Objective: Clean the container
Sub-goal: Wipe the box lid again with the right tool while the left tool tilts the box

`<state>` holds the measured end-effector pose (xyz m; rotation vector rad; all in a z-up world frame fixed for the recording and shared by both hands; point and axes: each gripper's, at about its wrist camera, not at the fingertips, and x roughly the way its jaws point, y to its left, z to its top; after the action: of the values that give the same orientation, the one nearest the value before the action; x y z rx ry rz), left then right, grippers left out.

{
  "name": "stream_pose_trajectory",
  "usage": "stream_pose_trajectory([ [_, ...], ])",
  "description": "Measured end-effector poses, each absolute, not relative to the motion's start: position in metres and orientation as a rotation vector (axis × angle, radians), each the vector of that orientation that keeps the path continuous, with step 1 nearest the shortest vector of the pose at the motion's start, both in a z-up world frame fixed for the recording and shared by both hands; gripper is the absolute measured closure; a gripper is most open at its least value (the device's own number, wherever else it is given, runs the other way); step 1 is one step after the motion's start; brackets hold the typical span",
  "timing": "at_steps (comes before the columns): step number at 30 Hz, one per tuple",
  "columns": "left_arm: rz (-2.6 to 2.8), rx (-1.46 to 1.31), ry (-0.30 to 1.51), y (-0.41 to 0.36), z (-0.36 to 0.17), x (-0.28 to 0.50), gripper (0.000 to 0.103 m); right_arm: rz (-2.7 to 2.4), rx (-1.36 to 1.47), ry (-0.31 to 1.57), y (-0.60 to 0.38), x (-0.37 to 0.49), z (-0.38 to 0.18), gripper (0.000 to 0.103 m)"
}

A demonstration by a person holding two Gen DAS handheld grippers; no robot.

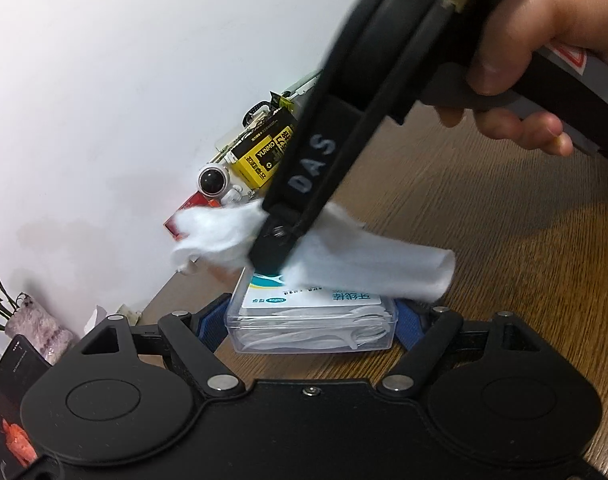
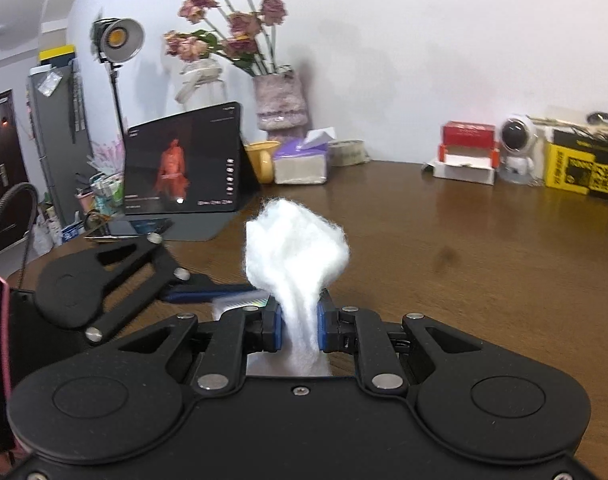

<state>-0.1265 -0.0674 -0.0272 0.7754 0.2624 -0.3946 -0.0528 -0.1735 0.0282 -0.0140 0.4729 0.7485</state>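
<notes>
Container: a clear plastic box (image 1: 311, 330) with a white and blue printed label on its lid and white floss picks inside; it lies flat on the wooden worktop (image 1: 503, 240), between the blue pads of the left gripper.
Left gripper: (image 1: 312, 322) its fingers sit against the box's two short sides, clamped on it; in the right wrist view it shows as a black linkage at the left (image 2: 208, 295), where the box itself is mostly hidden.
Cloth: a white fluffy wad (image 1: 343, 258) draped over the far part of the lid, touching it; from the right wrist it bunches upward in front of the fingers (image 2: 296, 248).
Right gripper: (image 2: 298, 326) its blue pads are pressed together on the cloth, pinching a narrow waist of it; in the left wrist view its black body slants down from the upper right onto the box (image 1: 270, 258).
Hand: a person's hand (image 1: 543, 40) wraps the right gripper's handle at the upper right.
Along the wall: a yellow and black box (image 2: 579, 168), a small white astronaut figure (image 2: 517, 148), a red and white carton (image 2: 465, 152), a tissue pack (image 2: 302, 162).
Left side of worktop: a propped tablet (image 2: 184, 160) with an orange figure on its dark screen, and a vase of dried roses (image 2: 280, 100) behind it.
</notes>
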Motion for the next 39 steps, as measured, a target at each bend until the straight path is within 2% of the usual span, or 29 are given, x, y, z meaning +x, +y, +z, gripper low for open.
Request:
stream_pose_trajectory([
  [16, -0.386, 0.782, 0.252, -0.075, -0.027, -0.133, 0.023, 0.72, 0.007, 0.571, -0.203, -0.084, 0.004, 0.087],
  [24, -0.387, 0.781, 0.254, -0.069, -0.026, -0.125, 0.023, 0.79, 0.022, 0.55, -0.192, -0.093, 0.01, 0.086],
  [39, -0.39, 0.777, 0.26, -0.069, -0.026, -0.116, 0.023, 0.762, 0.009, 0.49, -0.178, -0.056, 0.027, 0.086],
])
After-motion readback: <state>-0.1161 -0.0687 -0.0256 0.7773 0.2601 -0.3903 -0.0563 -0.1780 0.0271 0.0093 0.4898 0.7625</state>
